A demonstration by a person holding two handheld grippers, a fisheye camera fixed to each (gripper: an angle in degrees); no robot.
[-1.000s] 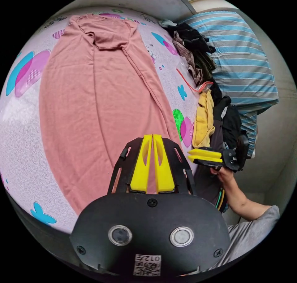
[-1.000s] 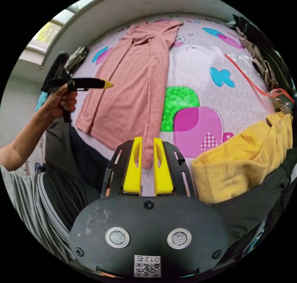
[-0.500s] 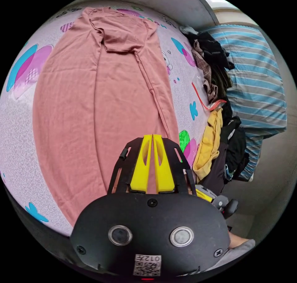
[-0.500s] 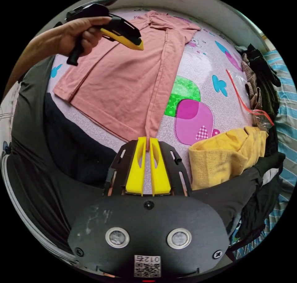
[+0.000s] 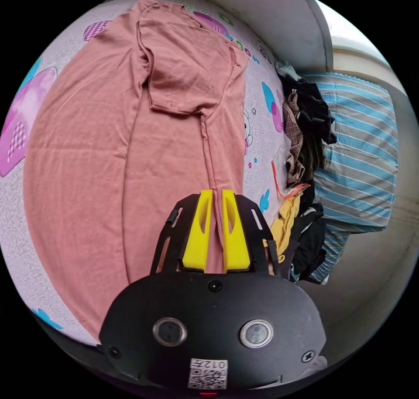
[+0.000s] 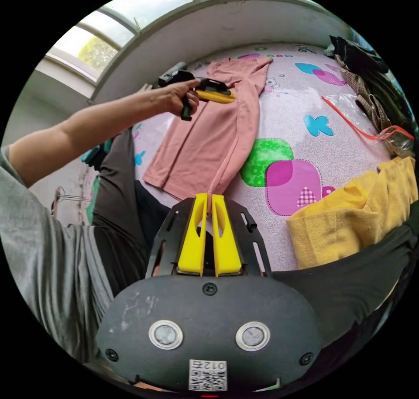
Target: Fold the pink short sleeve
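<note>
Since half a second ago the left hand has carried its tool further up the shirt toward the sleeve end, and the yellow jaws of that tool have parted a little from nearly touching. In the left gripper view, the left gripper (image 5: 217, 194) hangs just above the pink short-sleeve cotton shirt (image 5: 87, 154), which lies flat along the patterned lilac bedsheet (image 5: 13, 224) with one side already turned in, so a long fold edge runs from the sleeve down toward the jaws. The jaws stand narrowly apart with pink cloth showing through the gap; whether they touch it I cannot tell. They line up with that fold edge, probably to take it near the sleeve. To one side sit a heap of dark and checked clothes (image 5: 305, 124) and a blue striped pillow (image 5: 362, 150), pushed off to leave folding space. In the right gripper view, the right gripper (image 6: 209, 197) has its jaws pressed close on the shirt's bottom corner, where the fold edge ends, likely holding that end taut. Further up, the person's left hand (image 6: 181, 95) holds the left gripper over the shirt's upper part. A folded mustard-yellow garment (image 6: 349, 215) rests beside, well apart from the shirt.
</note>
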